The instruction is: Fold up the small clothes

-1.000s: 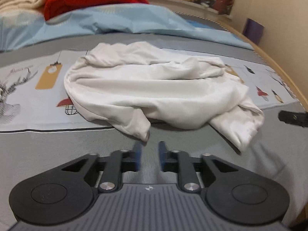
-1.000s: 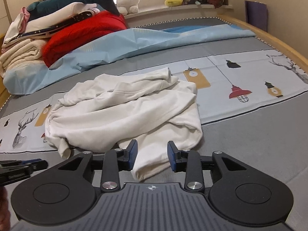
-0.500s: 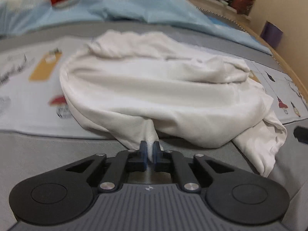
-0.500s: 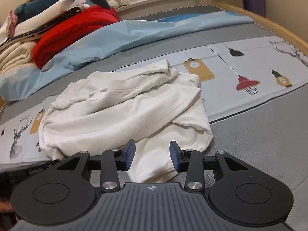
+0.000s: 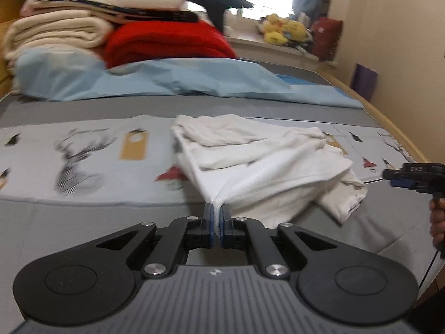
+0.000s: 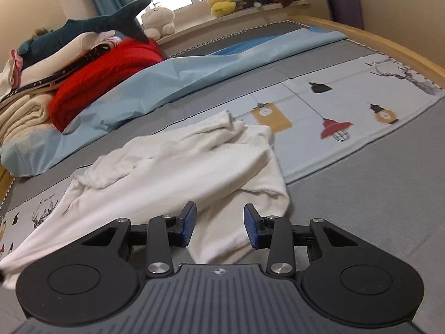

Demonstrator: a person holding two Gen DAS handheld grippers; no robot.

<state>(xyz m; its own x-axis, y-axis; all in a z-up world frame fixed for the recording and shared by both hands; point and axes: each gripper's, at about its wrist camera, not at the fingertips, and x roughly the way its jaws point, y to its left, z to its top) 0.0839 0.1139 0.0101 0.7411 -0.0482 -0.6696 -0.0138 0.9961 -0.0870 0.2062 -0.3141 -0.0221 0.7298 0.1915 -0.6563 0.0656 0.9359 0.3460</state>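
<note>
Garment [image 5: 267, 161], white and crumpled, is lying on the bed [image 5: 83, 217], across the printed strip of the grey cover. Left gripper [image 5: 216, 220] is clamping a pinched fold of its near edge, pads together on the cloth, and the fabric is rising taut from the heap to the pads. Right gripper [image 6: 219, 225] is sitting low over the garment's near right corner; its jaws are closing, pads apart, white cloth showing below the gap but not pressed. In the left view the right gripper is showing at the far right edge with a hand [image 5: 437, 222] below it. Behind the garment a light blue sheet [image 5: 194, 80] is lying bunched; beyond it, red blanket [image 5: 167, 41] and cream blankets [image 5: 52, 33] are stacked, a plush shark [image 6: 83, 30] on top.
</note>
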